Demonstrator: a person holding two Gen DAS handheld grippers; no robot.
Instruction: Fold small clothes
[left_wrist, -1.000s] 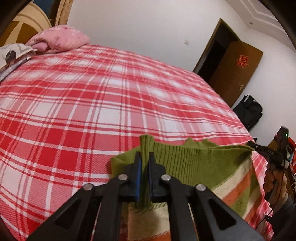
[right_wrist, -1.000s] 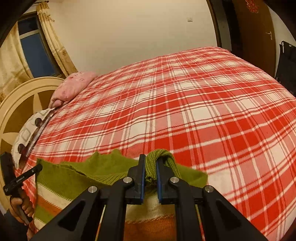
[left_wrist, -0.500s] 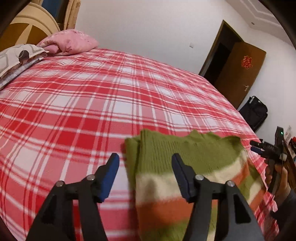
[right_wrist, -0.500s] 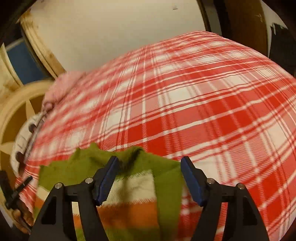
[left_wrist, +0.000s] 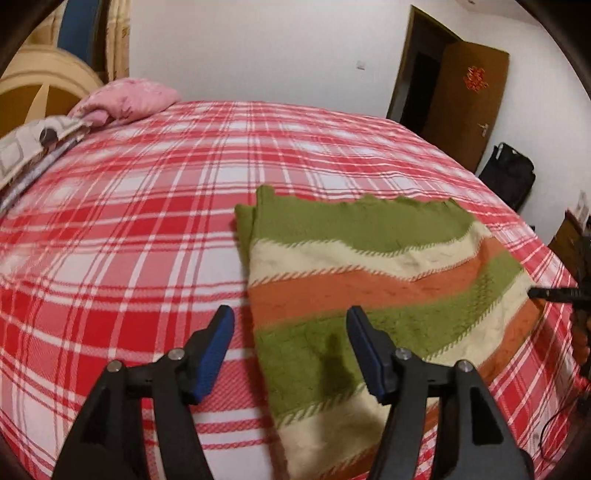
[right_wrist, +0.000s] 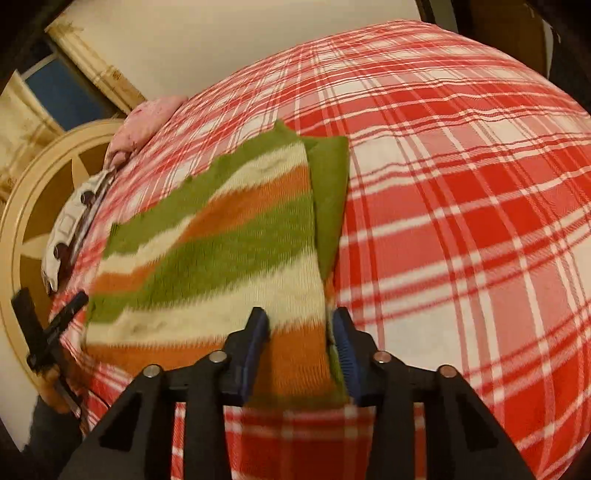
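Note:
A knitted garment (left_wrist: 369, 288) striped green, cream and orange lies folded flat on the red plaid bed (left_wrist: 129, 229). My left gripper (left_wrist: 290, 314) hovers over its near left edge; the jaws are opening and the pads touch nothing. In the right wrist view the garment (right_wrist: 221, 251) has a green flap along its right side. My right gripper (right_wrist: 299, 314) is at the near right corner, with its jaws closing around the orange stripe. The pads are not pressing on the fabric. Each view shows the other gripper at its edge: the right gripper (left_wrist: 554, 293), the left gripper (right_wrist: 48, 321).
A pink pillow (left_wrist: 125, 99) and a patterned cushion (left_wrist: 29, 147) lie at the head of the bed by a cream headboard (left_wrist: 44, 92). A brown door (left_wrist: 469, 99) and a black bag (left_wrist: 509, 177) stand beyond the far right of the bed.
Both grippers let go of the green edge they pinched and drew back to the garment's near side. The garment now lies flat. The right jaws opened wide, then narrowed.

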